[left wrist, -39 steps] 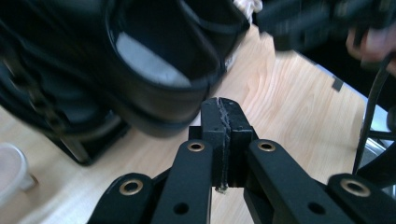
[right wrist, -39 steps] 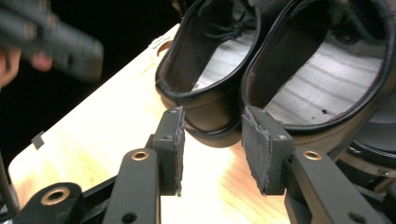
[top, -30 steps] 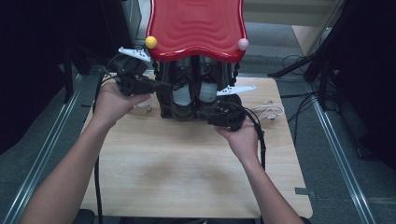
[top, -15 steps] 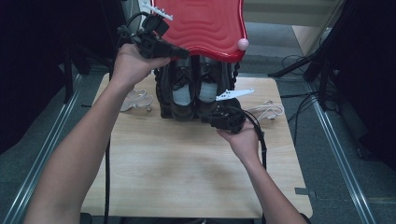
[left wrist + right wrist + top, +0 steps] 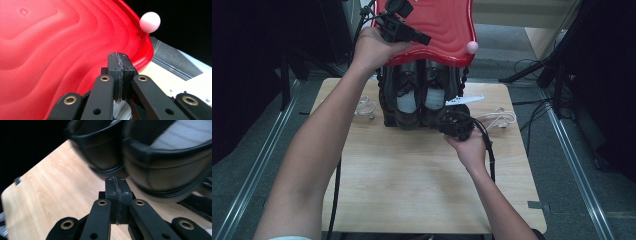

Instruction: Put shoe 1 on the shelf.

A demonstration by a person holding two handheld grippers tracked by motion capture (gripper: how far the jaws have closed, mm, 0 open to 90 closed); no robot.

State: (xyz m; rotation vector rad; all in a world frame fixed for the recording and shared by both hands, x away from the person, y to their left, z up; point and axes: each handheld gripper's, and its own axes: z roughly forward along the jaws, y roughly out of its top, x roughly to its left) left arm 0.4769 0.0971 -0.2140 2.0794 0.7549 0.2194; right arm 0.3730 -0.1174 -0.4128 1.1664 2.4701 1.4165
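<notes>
A red wavy-surfaced top [image 5: 447, 30] caps a black rack that holds a pair of black shoes [image 5: 419, 100] on the wooden table [image 5: 412, 180]. A pink ball [image 5: 472, 47] sits at the top's right corner. My left gripper [image 5: 426, 38] is raised over the red top, jaws shut with nothing between them. In the left gripper view the shut left gripper [image 5: 119, 66] hovers just above the red top [image 5: 50, 50], with the pink ball [image 5: 150, 22] beyond. My right gripper [image 5: 446, 124] is shut and empty, low at the right shoe's toe. In the right gripper view the right gripper [image 5: 117, 187] points at the shoes [image 5: 165, 162].
White cables lie on the table left [image 5: 364, 107] and right [image 5: 501, 119] of the rack. A white flat piece [image 5: 464, 100] sticks out by the rack's right side. Metal rails [image 5: 572, 160] run along both table sides. Dark stands and cables fill the right background.
My left gripper rose from the rack's left side up onto the red top, and the hand now covers the yellow ball at the top's left corner. The right gripper barely moved.
</notes>
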